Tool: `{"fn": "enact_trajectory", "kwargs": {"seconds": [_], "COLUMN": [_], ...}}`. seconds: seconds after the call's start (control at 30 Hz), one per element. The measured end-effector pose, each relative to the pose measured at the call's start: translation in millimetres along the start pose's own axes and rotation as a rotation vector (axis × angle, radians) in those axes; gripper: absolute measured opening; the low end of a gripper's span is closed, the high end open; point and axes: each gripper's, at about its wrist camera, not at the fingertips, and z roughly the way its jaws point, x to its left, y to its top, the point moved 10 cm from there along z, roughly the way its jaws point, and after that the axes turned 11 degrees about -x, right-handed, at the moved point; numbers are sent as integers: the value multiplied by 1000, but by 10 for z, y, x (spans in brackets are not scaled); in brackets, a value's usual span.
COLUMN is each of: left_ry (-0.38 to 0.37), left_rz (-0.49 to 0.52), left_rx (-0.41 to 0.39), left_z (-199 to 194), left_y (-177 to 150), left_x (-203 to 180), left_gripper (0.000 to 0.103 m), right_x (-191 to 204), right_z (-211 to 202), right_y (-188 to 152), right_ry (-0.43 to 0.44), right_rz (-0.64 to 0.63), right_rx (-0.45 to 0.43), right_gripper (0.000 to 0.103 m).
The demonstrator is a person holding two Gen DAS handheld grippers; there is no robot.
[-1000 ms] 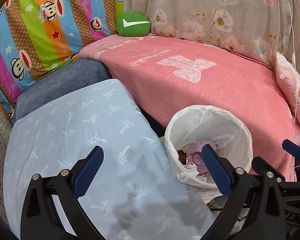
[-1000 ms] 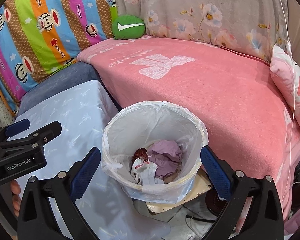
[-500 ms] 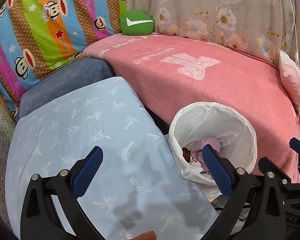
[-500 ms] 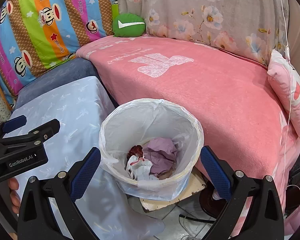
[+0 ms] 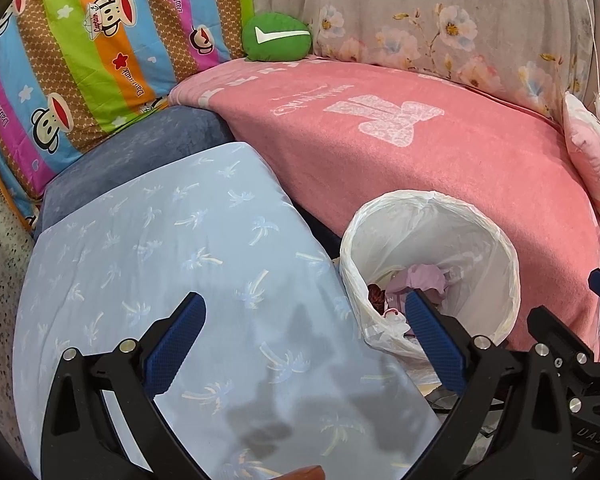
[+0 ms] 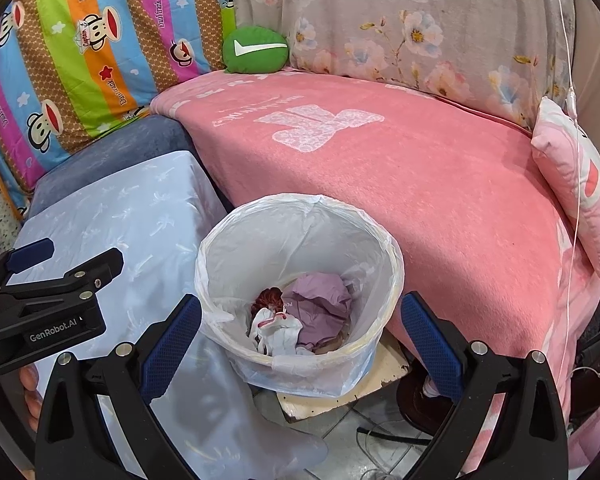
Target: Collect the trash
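**Both claws empty, bin moves down in view**

Both my claws, left (image 5: 302, 338) and right (image 6: 300, 330), stand wide apart, holding nothing. Over the last second the bin (image 6: 300, 236) slid lower in view. Trash (image 6: 300, 316) lies inside; I judge collection nearly finished.

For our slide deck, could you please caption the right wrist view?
Open right gripper above the lined trash bin holding crumpled purple wrapper, beside the pink blanket.
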Motion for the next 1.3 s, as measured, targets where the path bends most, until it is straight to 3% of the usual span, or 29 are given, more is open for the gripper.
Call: {"fn": "enact_trajectory", "kwargs": {"seconds": [1.3], "left_ry": [28], "left_rz": [11], "left_rx": [28], "left_z": [-13], "left_y": [-117], "left_x": [-44], "left_gripper": [96], "right_x": [-19], "right_z": [-37], "right_y": [-82], "right_ry": [-4], "right_rz": [-4], "right_rx": [7], "right_gripper": [97]}}
